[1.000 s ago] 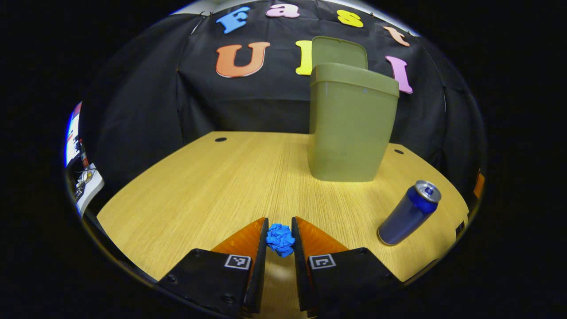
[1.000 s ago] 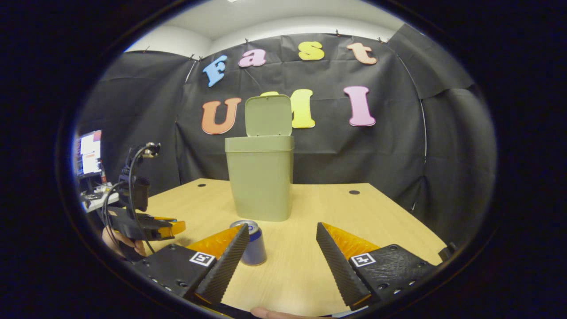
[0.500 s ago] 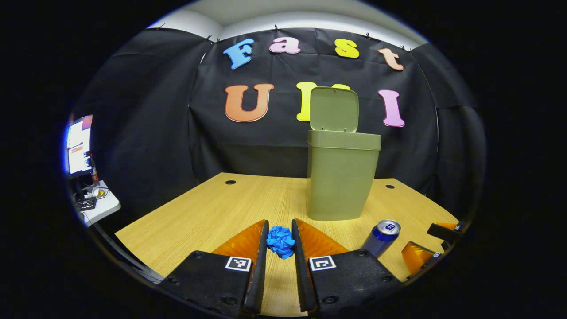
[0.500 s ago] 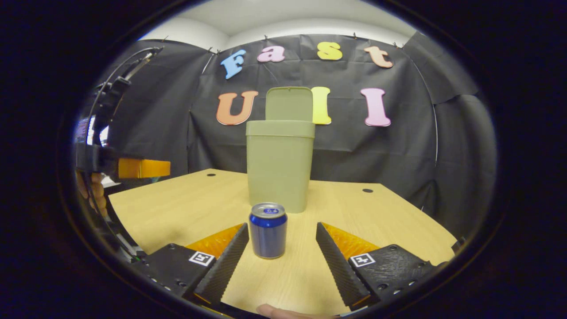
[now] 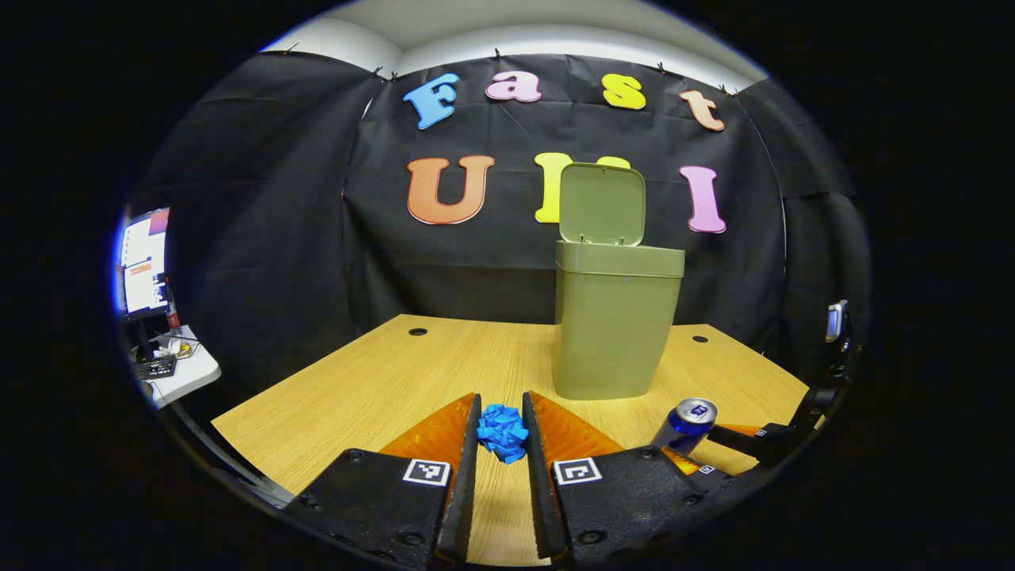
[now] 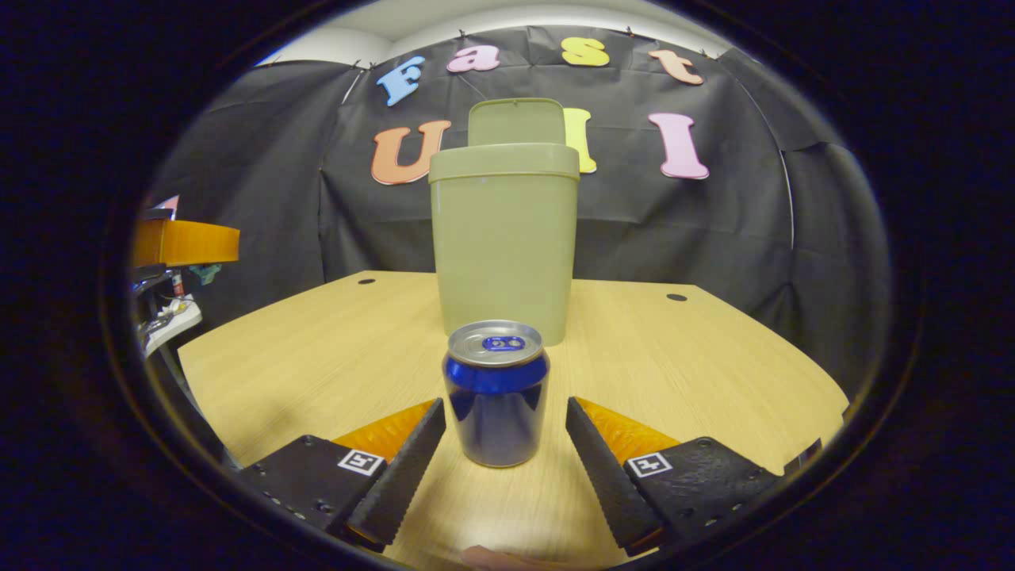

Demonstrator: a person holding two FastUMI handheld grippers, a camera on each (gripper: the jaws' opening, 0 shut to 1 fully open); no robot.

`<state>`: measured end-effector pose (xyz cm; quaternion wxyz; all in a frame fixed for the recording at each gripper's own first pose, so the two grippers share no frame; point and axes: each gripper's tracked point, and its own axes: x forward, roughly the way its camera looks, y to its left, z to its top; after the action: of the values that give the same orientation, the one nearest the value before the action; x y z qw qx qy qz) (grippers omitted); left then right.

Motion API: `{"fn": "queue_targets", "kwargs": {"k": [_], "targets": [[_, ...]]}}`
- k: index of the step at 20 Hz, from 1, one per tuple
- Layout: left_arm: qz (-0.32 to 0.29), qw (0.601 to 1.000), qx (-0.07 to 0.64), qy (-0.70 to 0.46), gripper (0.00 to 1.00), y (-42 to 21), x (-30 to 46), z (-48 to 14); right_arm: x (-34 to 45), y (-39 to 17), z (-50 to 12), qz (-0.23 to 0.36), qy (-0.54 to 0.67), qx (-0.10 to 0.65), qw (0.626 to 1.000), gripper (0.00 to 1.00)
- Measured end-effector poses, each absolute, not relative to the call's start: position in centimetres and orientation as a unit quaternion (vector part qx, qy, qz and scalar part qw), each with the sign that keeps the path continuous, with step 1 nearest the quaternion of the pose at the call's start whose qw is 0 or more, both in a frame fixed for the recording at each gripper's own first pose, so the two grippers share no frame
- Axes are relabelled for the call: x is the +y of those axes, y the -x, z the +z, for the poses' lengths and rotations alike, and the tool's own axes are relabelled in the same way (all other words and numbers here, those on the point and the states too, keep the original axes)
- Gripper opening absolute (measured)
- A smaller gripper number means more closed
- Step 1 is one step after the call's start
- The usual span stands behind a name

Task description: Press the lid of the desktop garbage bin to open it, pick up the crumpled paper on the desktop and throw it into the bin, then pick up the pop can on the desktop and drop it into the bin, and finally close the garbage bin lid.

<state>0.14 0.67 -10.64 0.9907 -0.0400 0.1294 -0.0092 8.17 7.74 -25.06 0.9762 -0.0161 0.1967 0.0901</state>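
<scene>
My left gripper point(image 5: 501, 403) is shut on a blue crumpled paper ball point(image 5: 502, 433) and holds it above the wooden table point(image 5: 357, 381). The olive garbage bin point(image 5: 617, 325) stands at the back of the table with its lid point(image 5: 601, 204) swung upright. A blue pop can point(image 6: 496, 392) stands upright between the fingers of my open right gripper point(image 6: 505, 406); neither finger touches it. In the left gripper view the can point(image 5: 687, 424) sits low on the right with the right gripper point(image 5: 753, 440) around it. The right gripper view shows the left gripper point(image 6: 186, 242) raised at the left, and the bin point(image 6: 504, 238) behind the can.
A side desk with a monitor point(image 5: 144, 262) and clutter lies beyond the table's left edge. Two round cable holes point(image 5: 417, 331) point(image 5: 699, 339) mark the far part of the table. Black cloth walls close in the back and right.
The left gripper has risen and levelled with the paper held in it. The right gripper has moved forward and lower, so the can now stands between its open fingers.
</scene>
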Motion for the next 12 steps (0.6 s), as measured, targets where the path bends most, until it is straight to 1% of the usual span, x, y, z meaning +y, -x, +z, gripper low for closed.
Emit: {"fn": "queue_targets", "kwargs": {"k": [2, 3, 4, 5, 6, 7, 10, 11, 12], "targets": [[-0.009, 0.99, 0.135, 0.04, 0.33, -0.1, 0.8, -11.0, 8.1, -8.9, -25.2, 0.086, 0.024, 0.204, 0.975, 0.98], [-0.009, 0.989, 0.139, 0.041, 0.33, -0.2, 0.7, -11.1, 8.4, -9.1, -25.3, 0.085, 0.031, 0.206, 0.974, 0.95], [-0.011, 0.989, 0.142, 0.042, 0.33, -0.3, 0.5, -11.3, 8.5, -9.4, -25.4, 0.081, 0.042, 0.21, 0.973, 0.98], [-0.011, 0.989, 0.144, 0.042, 0.34, -0.2, 0.5, -11.4, 8.6, -9.5, -25.2, 0.08, 0.043, 0.206, 0.974, 0.98], [-0.01, 0.989, 0.144, 0.041, 0.33, -0.2, 0.6, -11.4, 8.5, -9.8, -25.0, 0.076, 0.044, 0.203, 0.975, 0.95], [-0.011, 0.989, 0.145, 0.041, 0.34, -0.2, 0.5, -11.5, 8.3, -10.0, -25.0, 0.068, 0.045, 0.202, 0.976, 0.98], [-0.015, 0.988, 0.149, 0.042, 0.33, -0.2, 0.3, -11.8, 8.0, -10.2, -25.3, 0.063, 0.029, 0.214, 0.974, 0.88], [-0.015, 0.988, 0.15, 0.042, 0.34, -0.2, 0.3, -11.9, 8.1, -10.2, -25.3, 0.066, 0.029, 0.217, 0.974, 0.82], [-0.013, 0.988, 0.149, 0.042, 0.34, -0.3, 0.3, -11.8, 8.1, -10.1, -25.2, 0.067, 0.033, 0.218, 0.973, 0.82]]}}
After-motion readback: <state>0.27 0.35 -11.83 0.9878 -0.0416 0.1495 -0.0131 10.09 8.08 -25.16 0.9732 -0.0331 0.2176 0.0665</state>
